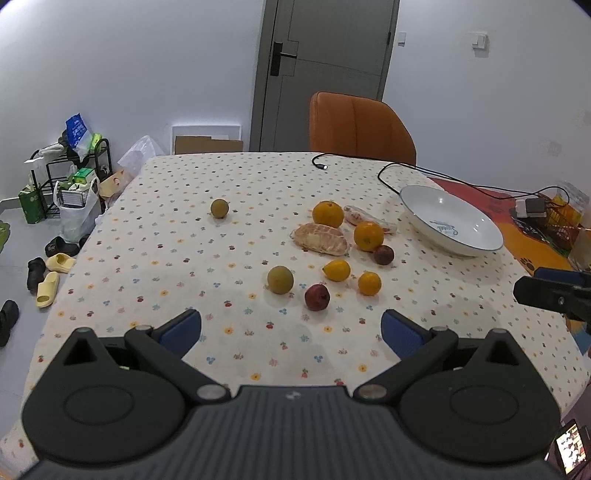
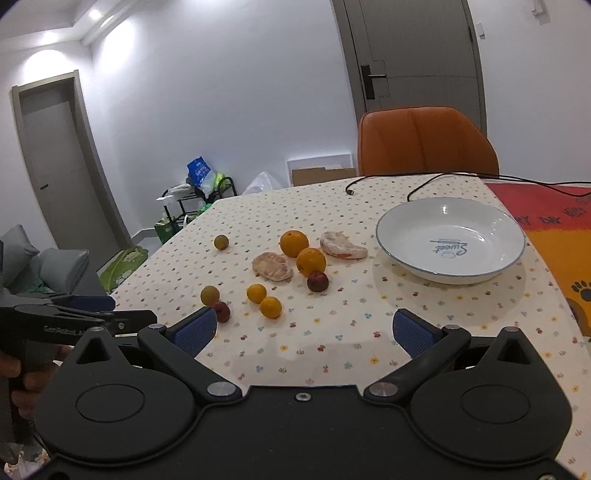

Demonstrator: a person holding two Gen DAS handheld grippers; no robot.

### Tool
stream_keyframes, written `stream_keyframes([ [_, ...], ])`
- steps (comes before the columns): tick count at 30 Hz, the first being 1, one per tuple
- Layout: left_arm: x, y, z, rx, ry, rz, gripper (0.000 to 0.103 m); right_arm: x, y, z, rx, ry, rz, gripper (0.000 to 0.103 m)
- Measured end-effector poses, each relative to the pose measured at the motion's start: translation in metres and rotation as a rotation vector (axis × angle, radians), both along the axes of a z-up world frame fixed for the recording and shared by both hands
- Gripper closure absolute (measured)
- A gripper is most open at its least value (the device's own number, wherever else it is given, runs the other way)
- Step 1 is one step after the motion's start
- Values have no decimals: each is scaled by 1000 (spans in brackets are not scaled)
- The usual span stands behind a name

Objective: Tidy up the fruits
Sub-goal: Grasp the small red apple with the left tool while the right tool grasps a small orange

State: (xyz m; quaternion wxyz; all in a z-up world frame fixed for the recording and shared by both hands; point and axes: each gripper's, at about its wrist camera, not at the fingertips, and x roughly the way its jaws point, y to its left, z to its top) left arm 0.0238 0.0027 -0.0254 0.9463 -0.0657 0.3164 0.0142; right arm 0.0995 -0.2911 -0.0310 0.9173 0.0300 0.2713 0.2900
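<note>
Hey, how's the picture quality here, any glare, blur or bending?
Left wrist view: sharp, evenly lit, fisheye bends the door and table edges. Right wrist view: ceiling lights flare on the wall, a small glint on the bowl, soft shadow beneath it.

Bare tablecloth (image 2: 332,343) is left before both grippers; the fruit cluster (image 2: 291,269) is packed tight; the plate (image 2: 450,240) is flanked by a cable (image 2: 424,184).

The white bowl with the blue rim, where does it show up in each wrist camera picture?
Left wrist view: the white bowl sits at right of centre, right of the fruit cluster.
Right wrist view: the white bowl sits upper right, again right of the fruit.
Shared landmark: the orange chair stands behind the table.
</note>
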Motion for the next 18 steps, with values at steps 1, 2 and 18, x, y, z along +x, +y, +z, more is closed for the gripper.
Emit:
stream_keyframes([
  [1,2,1,-2,-3,0,2,2,2,1,-1,0,-2,-2,0],
  [2,5,1,-3,-6,1,3,2,4,1,-3,1,-1,-3,0],
  [18,36,-10,-22,-11,-5,-31,28,34,16,-27,27,69,59,17],
])
